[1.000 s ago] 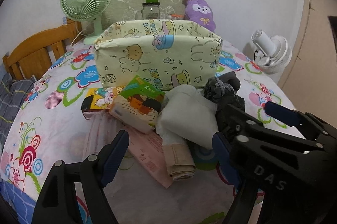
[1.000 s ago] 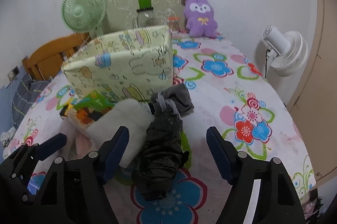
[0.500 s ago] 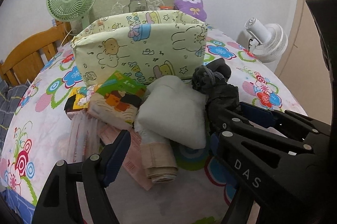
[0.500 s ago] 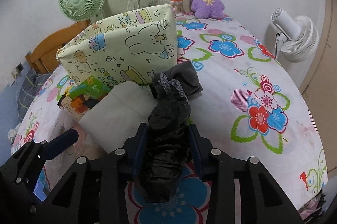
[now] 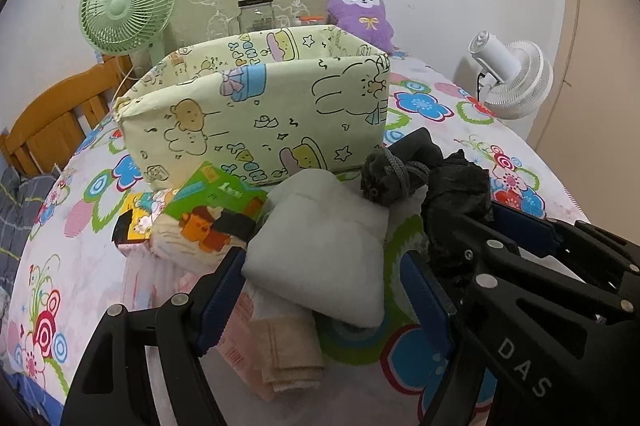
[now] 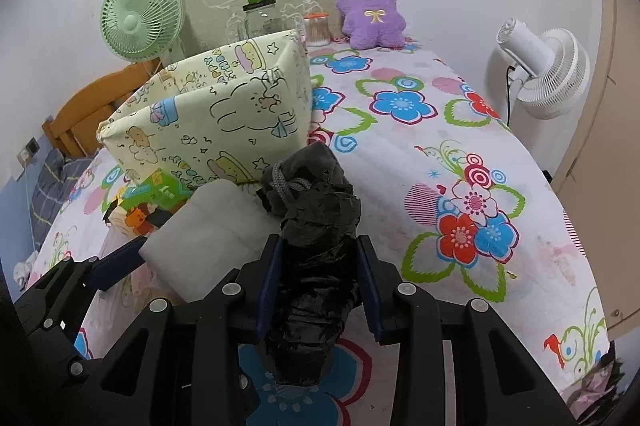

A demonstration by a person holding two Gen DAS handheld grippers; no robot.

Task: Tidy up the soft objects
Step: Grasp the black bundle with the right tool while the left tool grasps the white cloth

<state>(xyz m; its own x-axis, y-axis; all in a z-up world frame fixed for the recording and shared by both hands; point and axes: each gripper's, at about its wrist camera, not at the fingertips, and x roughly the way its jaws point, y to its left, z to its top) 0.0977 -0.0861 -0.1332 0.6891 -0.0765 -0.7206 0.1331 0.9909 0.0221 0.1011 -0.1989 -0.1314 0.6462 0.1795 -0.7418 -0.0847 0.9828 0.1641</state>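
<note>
Beige cloth (image 5: 290, 354) partly hidden beneath white pouch (image 5: 320, 258).

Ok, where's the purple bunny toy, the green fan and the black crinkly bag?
Purple plush bunny toy (image 6: 370, 11): right wrist view, on its belly.
Round green plastic fan (image 5: 127, 3): left wrist view, on its grille.
Black crinkly plastic bag (image 6: 318, 266): right wrist view, on its middle.

Cartoon-print fabric bin (image 5: 256, 109) on floral bedsheet (image 5: 76, 222), grey pouch (image 5: 324, 246) before bin between open left gripper (image 5: 320, 290) fingers, black bundle (image 5: 456, 201) right of bin, green fan (image 5: 124, 1) behind.
</note>
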